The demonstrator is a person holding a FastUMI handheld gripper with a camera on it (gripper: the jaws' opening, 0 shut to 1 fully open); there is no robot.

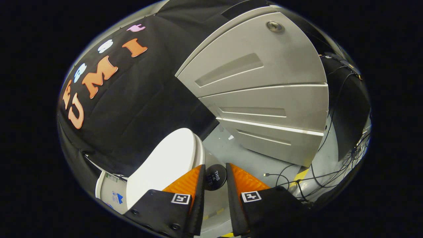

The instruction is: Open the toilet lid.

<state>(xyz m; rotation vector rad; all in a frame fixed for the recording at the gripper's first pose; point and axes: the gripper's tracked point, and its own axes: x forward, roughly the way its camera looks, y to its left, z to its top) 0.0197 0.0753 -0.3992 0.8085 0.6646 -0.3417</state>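
toilet lid (165, 162) left of drawer cabinet (264, 96)

Gripper (214, 180) seen tilted, view rolled to one side. Fingers (185, 185) held slightly apart w/ narrow gap btwn them, approx parallel. Nothing pressed by either pad; no contact seen at the tips.

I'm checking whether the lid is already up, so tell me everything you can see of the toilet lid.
The toilet lid is a plain white, smooth, glossy oval that looks like plastic. Its broad face shows, with a thin edge along the side toward the grey drawer cabinet. It seems raised rather than lying flat, backed by the black cloth wall, though its hinge is hidden. It lies just ahead of the left finger, which overlaps its lower part; contact cannot be told. The gripper is open and holds nothing.
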